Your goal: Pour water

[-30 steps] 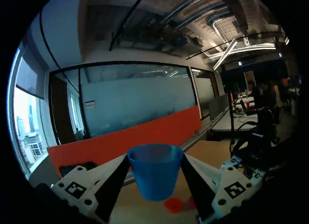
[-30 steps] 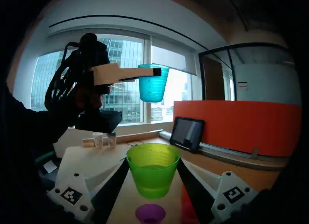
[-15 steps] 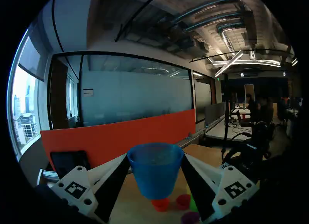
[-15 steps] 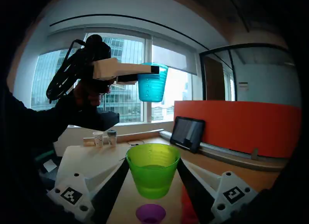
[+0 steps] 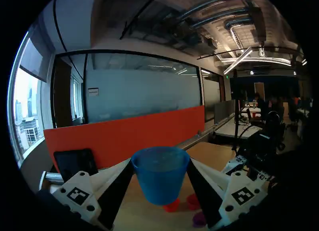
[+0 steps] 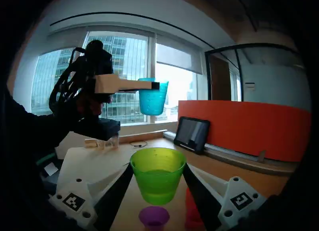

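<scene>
— blue cup (image 5: pixel 160 175) stands upright between both fingers of the left gripper (image 5: pixel 159 164), jaws closed just to its width. where's the water?
— green cup (image 6: pixel 158 175), pinched the same way by the right gripper (image 6: pixel 158 166) over the table (image 6: pixel 217 167) toward its near edge, looks partly full.
— what could go wrong?
— the 2 cups are well apart, the blue one higher. tipping from there could miss the rim and wet the table, maybe the tablet (image 6: pixel 193 134) at its far edge. a tapered cup might also slip.
— and the views?
— right gripper view gives the blue cup's height side-on; left gripper view adds 2 red cups (image 5: pixel 172 206) under it.
</scene>
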`<control>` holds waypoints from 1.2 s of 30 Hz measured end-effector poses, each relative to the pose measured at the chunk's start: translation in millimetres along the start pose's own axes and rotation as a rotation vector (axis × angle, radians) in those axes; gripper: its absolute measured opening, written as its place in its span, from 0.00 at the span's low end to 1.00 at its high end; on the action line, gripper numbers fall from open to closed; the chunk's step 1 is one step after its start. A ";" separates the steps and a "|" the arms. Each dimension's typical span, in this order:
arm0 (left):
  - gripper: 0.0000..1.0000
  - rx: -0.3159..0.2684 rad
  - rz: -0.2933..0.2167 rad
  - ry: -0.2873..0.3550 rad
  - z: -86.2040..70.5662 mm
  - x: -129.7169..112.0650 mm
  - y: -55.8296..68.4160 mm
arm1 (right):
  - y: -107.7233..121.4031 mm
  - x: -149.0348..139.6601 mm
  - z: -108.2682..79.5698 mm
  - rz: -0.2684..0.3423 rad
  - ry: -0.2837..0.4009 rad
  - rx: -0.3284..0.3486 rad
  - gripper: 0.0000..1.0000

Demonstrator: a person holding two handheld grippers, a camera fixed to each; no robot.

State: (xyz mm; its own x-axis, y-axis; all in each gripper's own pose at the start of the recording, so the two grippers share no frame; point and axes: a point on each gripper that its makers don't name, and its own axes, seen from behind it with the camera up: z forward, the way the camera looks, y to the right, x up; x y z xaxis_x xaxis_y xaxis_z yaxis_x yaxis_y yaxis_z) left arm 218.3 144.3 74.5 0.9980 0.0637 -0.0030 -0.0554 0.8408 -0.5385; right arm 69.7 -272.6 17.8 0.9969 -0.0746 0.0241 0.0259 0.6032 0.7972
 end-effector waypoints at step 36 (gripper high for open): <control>0.89 -0.028 0.008 -0.183 -21.8 -170.3 15.6 | 36.4 -71.3 -68.0 0.030 -0.231 -0.091 0.91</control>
State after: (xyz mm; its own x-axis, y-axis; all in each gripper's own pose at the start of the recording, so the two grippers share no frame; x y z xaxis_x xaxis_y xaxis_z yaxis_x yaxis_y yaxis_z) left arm 48.1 134.8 48.2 0.9748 0.1691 0.1452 -0.0594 0.8250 -0.5620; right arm 4.6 -191.4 4.1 0.9543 -0.2284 0.1925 0.0131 0.6758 0.7369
